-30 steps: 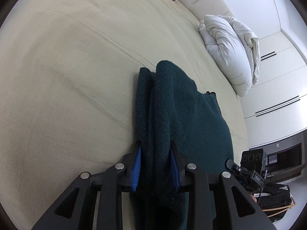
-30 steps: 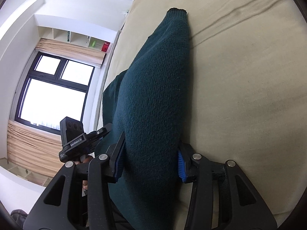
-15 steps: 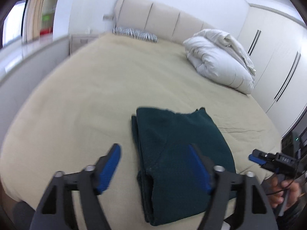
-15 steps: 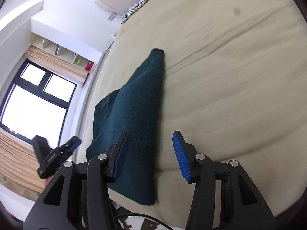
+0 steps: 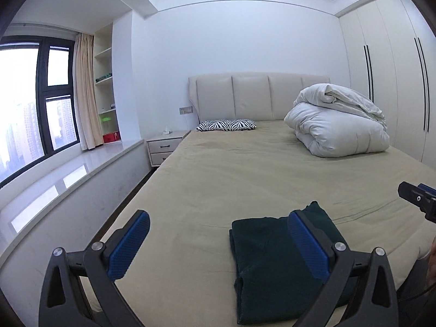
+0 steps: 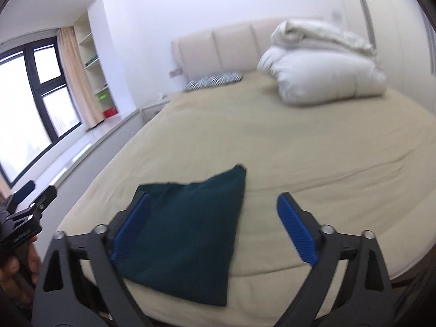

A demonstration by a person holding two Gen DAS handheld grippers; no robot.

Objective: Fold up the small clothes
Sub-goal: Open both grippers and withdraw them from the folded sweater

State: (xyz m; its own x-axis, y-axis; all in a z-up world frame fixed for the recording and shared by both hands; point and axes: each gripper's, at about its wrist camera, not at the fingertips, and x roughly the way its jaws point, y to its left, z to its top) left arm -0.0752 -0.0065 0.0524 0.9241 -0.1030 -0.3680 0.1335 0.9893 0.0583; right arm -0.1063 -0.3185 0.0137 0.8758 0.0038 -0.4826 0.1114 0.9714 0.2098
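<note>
Dark green knit garment (image 5: pixel 275 261) folded into a thick rectangle, lying on the beige bed (image 5: pixel 245 174) at 6 o'clock, left gripper (image 5: pixel 218 248) spread wide, right gripper (image 6: pixel 212 229) spread wide, no legible writing

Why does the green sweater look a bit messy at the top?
One corner of the folded green sweater pokes out toward the headboard past the rest of its far edge, so the fold isn't square. Otherwise it lies flat near the foot of the bed. Both grippers are open, off it.

Bare sheet (image 5: pixel 245 174) lies open ahead — rolled duvet (image 5: pixel 338 128) and pillow (image 5: pixel 226 124) block the headboard end.
</note>
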